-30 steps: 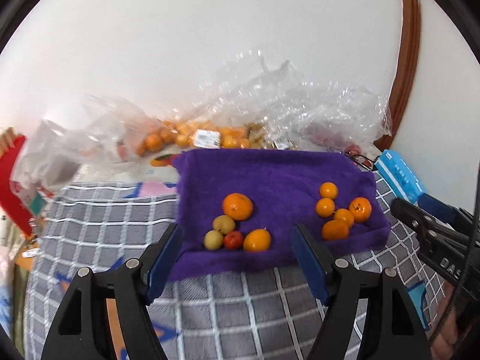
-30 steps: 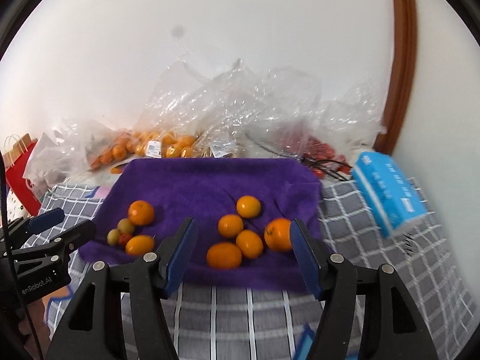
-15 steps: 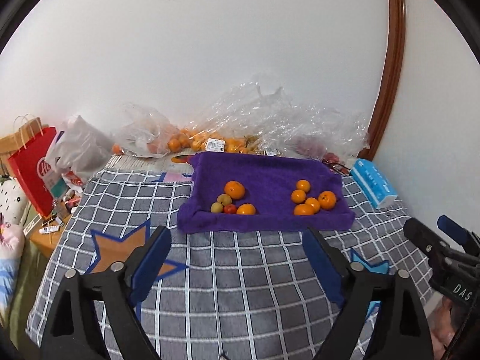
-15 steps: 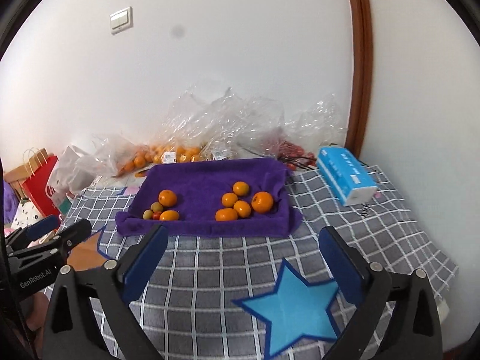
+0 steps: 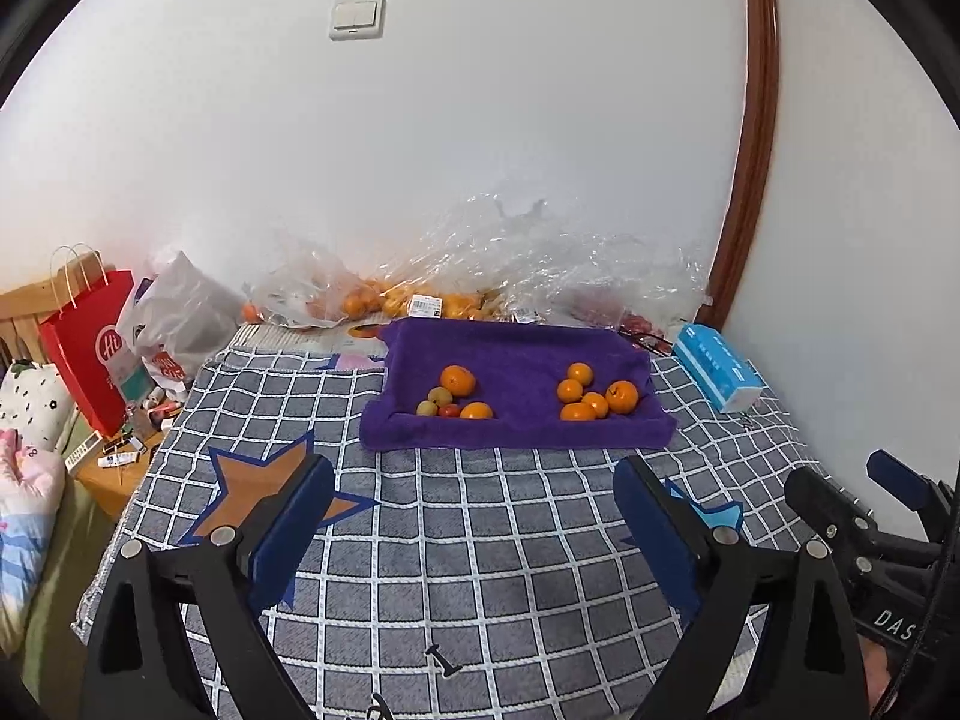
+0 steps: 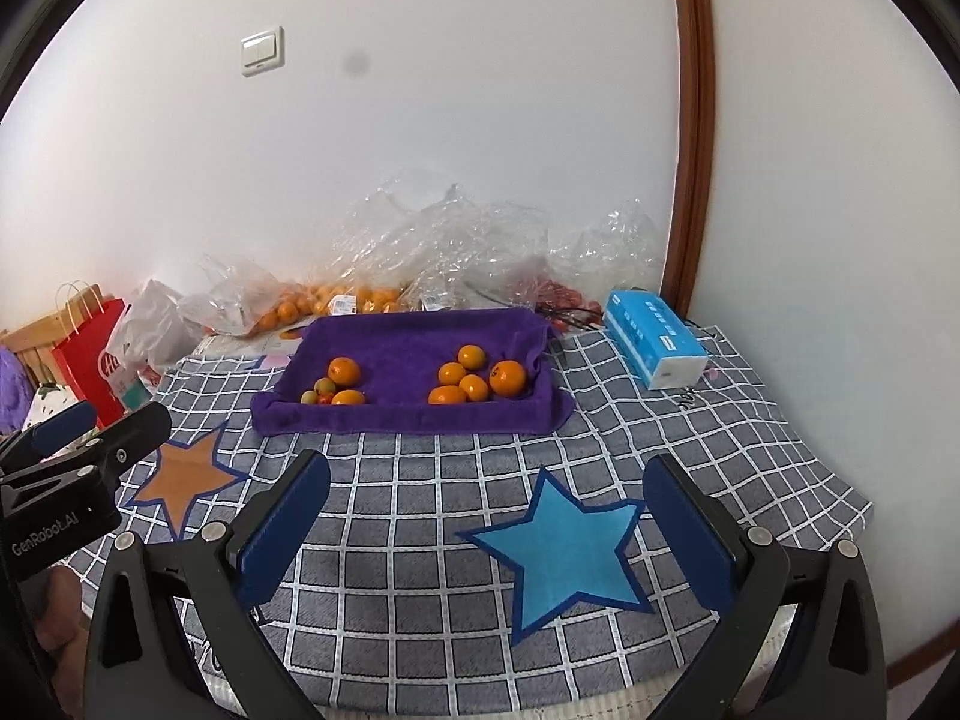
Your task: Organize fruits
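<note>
A purple towel (image 5: 516, 426) (image 6: 396, 417) lies at the far side of the checked cloth. On its left sit an orange (image 5: 457, 380), two small greenish fruits (image 5: 439, 397), a small red fruit and another orange (image 5: 476, 411). On its right lies a cluster of several oranges (image 5: 591, 399) (image 6: 477, 381). My left gripper (image 5: 474, 516) is open and empty, well back from the towel. My right gripper (image 6: 486, 516) is open and empty, also well back, above a blue star print.
Clear plastic bags (image 5: 480, 276) holding more oranges lie against the wall behind the towel. A blue tissue pack (image 5: 717, 369) (image 6: 654, 339) lies to the right. A red paper bag (image 5: 90, 348) and clutter stand off the left edge.
Both grippers have pulled far back and up from the towel and opened wider. The fruits have not moved.
</note>
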A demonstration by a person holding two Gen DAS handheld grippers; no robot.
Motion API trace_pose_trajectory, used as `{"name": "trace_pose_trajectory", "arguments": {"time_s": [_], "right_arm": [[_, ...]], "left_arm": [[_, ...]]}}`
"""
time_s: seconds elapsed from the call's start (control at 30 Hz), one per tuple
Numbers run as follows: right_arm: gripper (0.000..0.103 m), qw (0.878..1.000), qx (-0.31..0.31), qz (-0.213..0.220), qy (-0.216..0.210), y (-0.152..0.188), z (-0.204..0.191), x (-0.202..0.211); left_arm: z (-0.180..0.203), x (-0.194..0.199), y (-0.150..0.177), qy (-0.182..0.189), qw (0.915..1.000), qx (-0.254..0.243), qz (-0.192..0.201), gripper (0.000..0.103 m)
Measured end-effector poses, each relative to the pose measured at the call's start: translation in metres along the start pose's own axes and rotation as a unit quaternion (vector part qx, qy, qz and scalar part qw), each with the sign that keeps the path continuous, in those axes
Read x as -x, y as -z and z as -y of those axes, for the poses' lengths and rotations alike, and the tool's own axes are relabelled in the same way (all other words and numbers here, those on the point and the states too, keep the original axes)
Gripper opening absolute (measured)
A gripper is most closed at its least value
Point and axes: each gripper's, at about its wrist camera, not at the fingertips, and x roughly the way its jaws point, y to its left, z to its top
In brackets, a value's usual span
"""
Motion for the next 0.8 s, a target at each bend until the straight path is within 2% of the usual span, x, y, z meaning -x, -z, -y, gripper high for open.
{"name": "trace_pose_trajectory", "arguments": {"time_s": [0.1, 0.4, 0.8], "right_arm": [[0.102, 1.000, -0.010, 0.001, -0.009, -0.001, 0.004, 0.005], [0.103, 1.000, -0.005, 0.008, 0.010, -0.002, 0.006, 0.011], [0.103, 1.000, -0.009, 0.004, 0.012, -0.001, 0.006, 0.009]], "left_arm": [[0.003, 0.003, 0.001, 0.002, 1.0000, 0.000, 0.000, 0.095], [0.006, 0.004, 0.001, -0.001, 1.0000, -0.005, -0.001, 0.095], [0.002, 0.006, 0.001, 0.001, 1.0000, 0.001, -0.002, 0.095]]}}
